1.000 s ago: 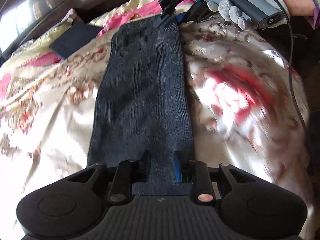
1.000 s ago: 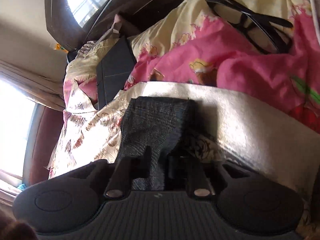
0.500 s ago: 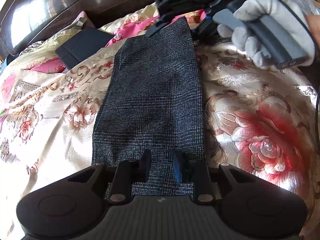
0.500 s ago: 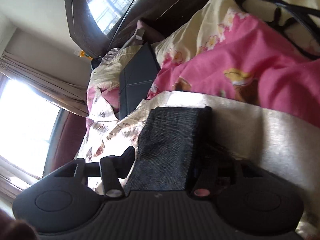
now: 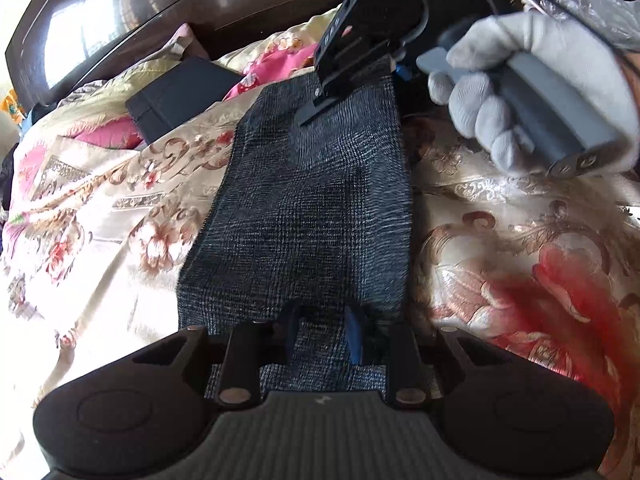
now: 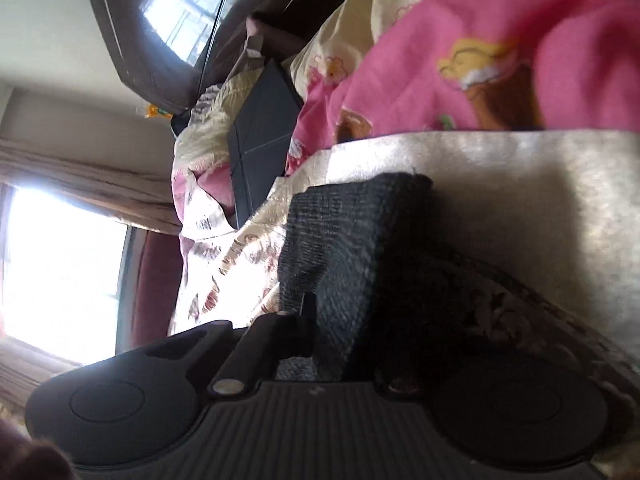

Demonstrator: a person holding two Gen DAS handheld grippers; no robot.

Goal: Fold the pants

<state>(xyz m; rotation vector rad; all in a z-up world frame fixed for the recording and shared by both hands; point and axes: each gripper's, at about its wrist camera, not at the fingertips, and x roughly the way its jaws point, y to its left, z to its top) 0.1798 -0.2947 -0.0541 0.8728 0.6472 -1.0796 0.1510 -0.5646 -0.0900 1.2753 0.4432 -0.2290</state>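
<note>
The dark grey checked pants [image 5: 312,216] lie as a long folded strip on the floral bedspread [image 5: 500,248]. My left gripper [image 5: 320,326] is shut on the pants' near end, fabric pinched between the blue-padded fingers. My right gripper [image 5: 348,92], held by a white-gloved hand [image 5: 532,92], is at the pants' far end. In the right wrist view the pants [image 6: 336,248] rise folded between the right gripper's [image 6: 344,320] fingers; the left finger [image 6: 306,312] presses the fabric, the right finger is hidden in shadow.
A dark flat case [image 5: 180,96] lies at the back left of the bed; it also shows in the right wrist view [image 6: 260,144]. A pink cartoon blanket [image 6: 500,40] lies behind the pants. A dark wooden headboard [image 5: 140,8] stands beyond. A bright window [image 6: 60,264] is at left.
The right gripper has lifted the pants' far end and come toward the left gripper, so the strip looks shorter. Its jaws widened briefly, then closed on the fabric. The left gripper kept its hold.
</note>
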